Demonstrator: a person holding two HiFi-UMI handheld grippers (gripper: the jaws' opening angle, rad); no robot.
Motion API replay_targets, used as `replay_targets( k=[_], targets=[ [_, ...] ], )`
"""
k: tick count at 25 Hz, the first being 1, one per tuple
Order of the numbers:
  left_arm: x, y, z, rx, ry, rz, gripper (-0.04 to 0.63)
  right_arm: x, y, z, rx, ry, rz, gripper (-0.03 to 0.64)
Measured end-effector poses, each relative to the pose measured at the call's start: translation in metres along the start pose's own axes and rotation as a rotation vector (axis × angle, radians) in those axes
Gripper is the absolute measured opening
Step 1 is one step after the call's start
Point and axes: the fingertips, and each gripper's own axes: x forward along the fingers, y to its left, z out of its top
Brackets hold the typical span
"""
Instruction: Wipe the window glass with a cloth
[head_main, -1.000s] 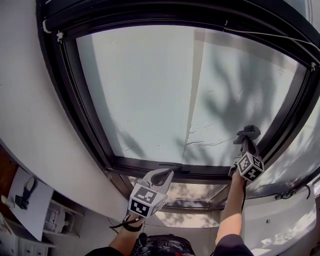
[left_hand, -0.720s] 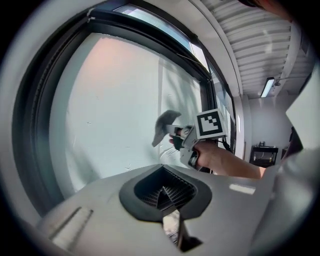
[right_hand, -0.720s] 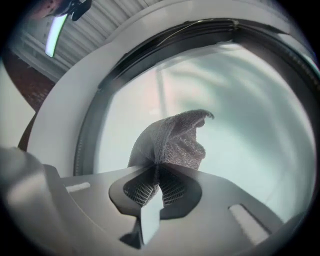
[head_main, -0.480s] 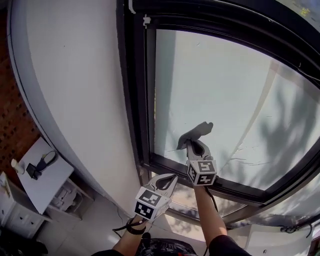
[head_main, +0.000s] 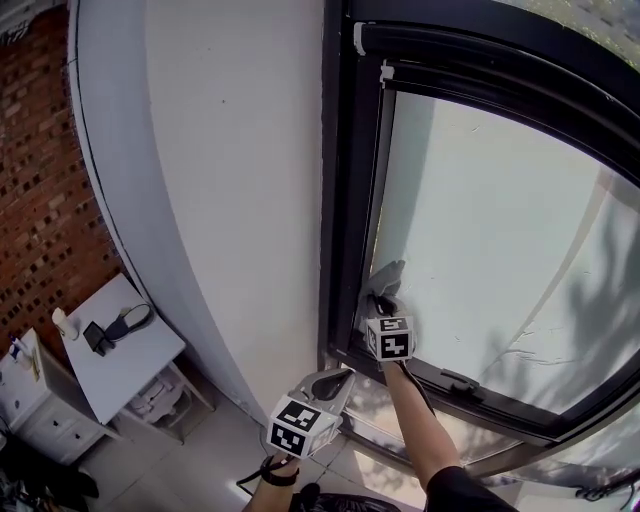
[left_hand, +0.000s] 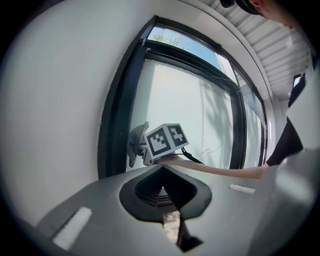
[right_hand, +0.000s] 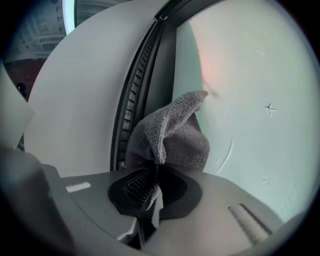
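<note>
Clamps a bunched, coarse-woven grey cloth (right_hand: 170, 135) in the ribbed jaws of the right gripper (right_hand: 152, 176), at the lower left corner of the smooth pale window glass (head_main: 480, 250), just beside its black frame (head_main: 345, 200). Holds the left gripper (left_hand: 162, 186) lower, jaws together, empty

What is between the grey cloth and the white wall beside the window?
Only the black window frame, running upright between the cloth and the white wall. The head view shows it plainly.

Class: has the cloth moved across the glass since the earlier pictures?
Yes. The cloth went leftward, from the right side of the glass to the frame's left upright.
</note>
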Motion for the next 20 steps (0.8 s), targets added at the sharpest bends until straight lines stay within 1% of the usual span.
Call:
replay_targets(
  k=[2, 6, 9, 14, 20],
  targets=[
    [0.004, 0.0, 0.001, 0.01, -0.002, -0.009, 0.001, -0.002, -0.016, -0.005, 0.019, 0.003, -0.036, 0.018],
    [0.019, -0.015, 0.0, 0.034, 0.003, -0.061, 0.001, -0.034, -0.051, -0.009, 0.058, -0.048, -0.098, 0.018],
    [0.038, -0.034, 0.0, 0.036, 0.01, -0.129, 0.001, -0.063, -0.08, -0.014, 0.073, -0.065, -0.15, 0.018],
    [0.063, -0.076, -0.002, 0.064, 0.028, -0.238, 0.001, -0.115, -0.126, -0.029, 0.101, -0.076, -0.217, 0.018],
    [0.085, -0.129, -0.001, 0.079, 0.046, -0.36, 0.001, -0.187, -0.182, -0.042, 0.144, -0.098, -0.341, 0.018]
  ],
)
